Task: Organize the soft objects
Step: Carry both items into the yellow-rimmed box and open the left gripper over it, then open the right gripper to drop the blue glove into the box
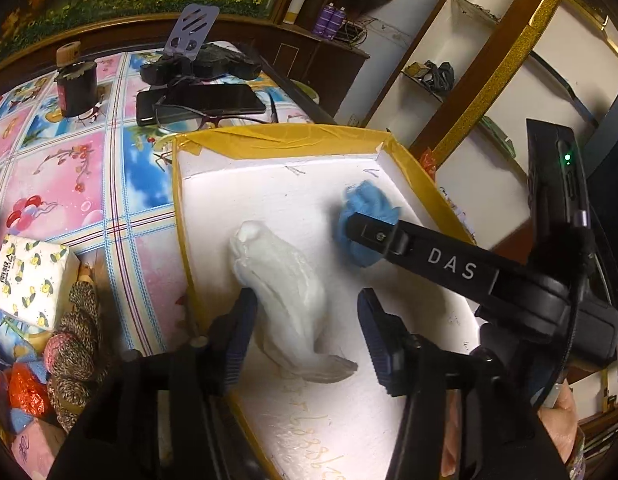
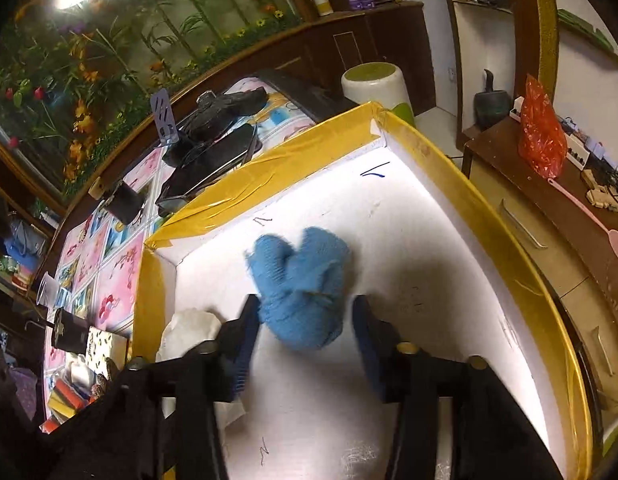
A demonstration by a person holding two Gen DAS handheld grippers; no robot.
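A white foam box with yellow-taped rims (image 1: 293,140) holds two soft things. A white rolled cloth (image 1: 285,292) lies on the box floor between the fingers of my left gripper (image 1: 309,320), which is open. Its left pad is beside the cloth and its right pad stands clear of it. A blue knitted bundle (image 2: 301,280) lies near the far corner, between the spread jaws of my right gripper (image 2: 305,320), which is also open. In the left wrist view one of the right gripper's fingers (image 1: 381,236) crosses over the blue bundle (image 1: 361,208). The white cloth (image 2: 193,328) shows low on the left in the right wrist view.
Left of the box on the patterned tablecloth are a tissue pack (image 1: 29,280), twisted yarn skeins (image 1: 77,344) and coloured bundles. Behind it lie a phone with glasses (image 1: 201,104) and a black can (image 1: 77,88). A stool (image 2: 377,84) and a dresser with a red bag (image 2: 541,136) stand beyond.
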